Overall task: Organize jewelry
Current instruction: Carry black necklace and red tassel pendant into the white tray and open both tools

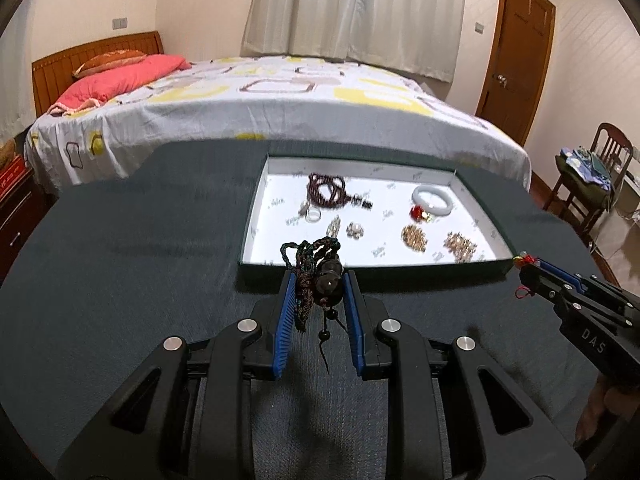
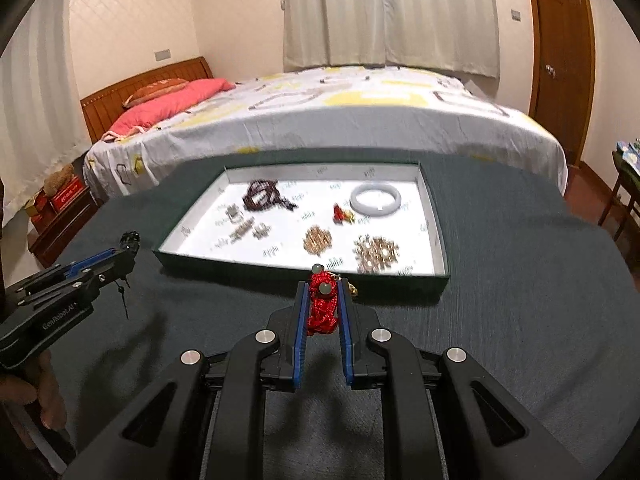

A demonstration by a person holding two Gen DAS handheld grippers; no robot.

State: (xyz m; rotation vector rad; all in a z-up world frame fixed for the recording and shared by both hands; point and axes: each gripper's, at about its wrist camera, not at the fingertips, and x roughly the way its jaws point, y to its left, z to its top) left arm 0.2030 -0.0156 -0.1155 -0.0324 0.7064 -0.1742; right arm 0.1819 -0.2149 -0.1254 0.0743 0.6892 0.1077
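Note:
My left gripper is shut on a dark braided cord pendant with a dark bead, held above the table just in front of the tray. My right gripper is shut on a red cord charm with pale green beads, also just before the tray's near edge. The green-rimmed white tray holds a dark red bead strand, a white bangle, a small red and gold charm, gold pieces and small silver pieces. The tray also shows in the right wrist view.
The dark grey cloth table reaches to a bed behind it. A wooden chair with clothes stands at the right, a wooden door beyond it. A red cabinet stands left of the table.

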